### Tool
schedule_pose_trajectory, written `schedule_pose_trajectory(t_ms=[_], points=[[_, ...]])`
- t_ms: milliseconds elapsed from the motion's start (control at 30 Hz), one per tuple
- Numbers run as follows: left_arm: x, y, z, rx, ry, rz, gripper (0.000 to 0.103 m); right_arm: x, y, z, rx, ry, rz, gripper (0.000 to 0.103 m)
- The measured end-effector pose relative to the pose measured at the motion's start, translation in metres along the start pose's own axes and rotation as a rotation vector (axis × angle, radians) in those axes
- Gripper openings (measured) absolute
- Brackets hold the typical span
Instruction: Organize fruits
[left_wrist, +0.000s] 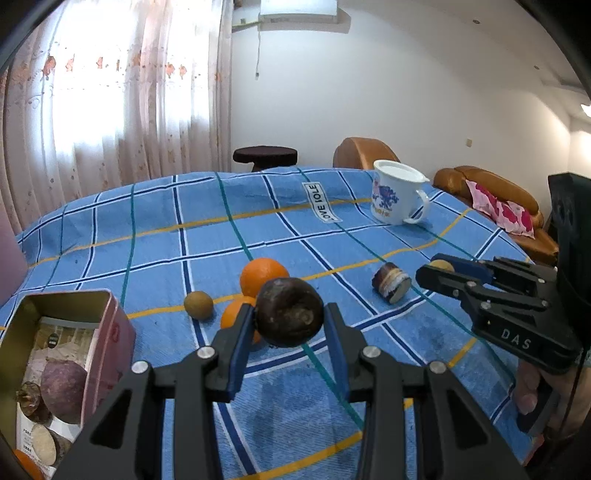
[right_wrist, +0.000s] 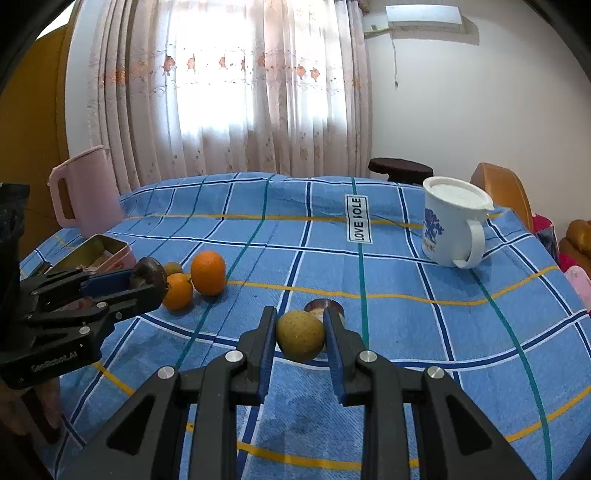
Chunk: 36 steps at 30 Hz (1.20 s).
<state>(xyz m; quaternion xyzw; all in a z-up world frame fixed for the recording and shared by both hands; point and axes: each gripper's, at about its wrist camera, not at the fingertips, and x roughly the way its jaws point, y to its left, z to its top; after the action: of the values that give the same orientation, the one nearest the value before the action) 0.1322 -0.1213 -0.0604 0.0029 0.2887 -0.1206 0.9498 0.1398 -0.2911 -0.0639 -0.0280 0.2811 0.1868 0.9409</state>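
Left gripper (left_wrist: 290, 317): clamped on a dark brown round fruit (left_wrist: 289, 312), skin dull, mottled, with a pale scarred patch low on its right side; lifted clear of the blue checked tablecloth (left_wrist: 147, 236).

Right gripper (right_wrist: 300, 334): pinching a small tan-yellow round fruit (right_wrist: 301, 335), skin rough and finely speckled; also off the cloth.

Just beyond the left fingertips: two oranges (left_wrist: 263, 276), bright and glossy, touching, the smaller partly hidden behind the left finger. Beside them a small tan fruit (left_wrist: 198, 303) like the one held.

Ahead of the right gripper: a short cut piece, dark purple rind, pale face (left_wrist: 391, 282), lying on its side.

At the left edge: open pink tin (left_wrist: 118, 332), gold inside, holding a purple round root, a cut pale slice and dark brown pieces.

Far side: white lidded mug (right_wrist: 452, 225) with blue print, upright; pink jug (right_wrist: 83, 188) at the far left corner.
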Motion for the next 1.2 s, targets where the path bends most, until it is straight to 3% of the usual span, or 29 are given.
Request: schedule_pose_trajectory(t_ms=[1200], points=[[-0.035,-0.013,-0.005,0.048,-0.189,0.076,0.04,-0.036,0.005,-0.006,-0.035,-0.193,0.01,0.027]])
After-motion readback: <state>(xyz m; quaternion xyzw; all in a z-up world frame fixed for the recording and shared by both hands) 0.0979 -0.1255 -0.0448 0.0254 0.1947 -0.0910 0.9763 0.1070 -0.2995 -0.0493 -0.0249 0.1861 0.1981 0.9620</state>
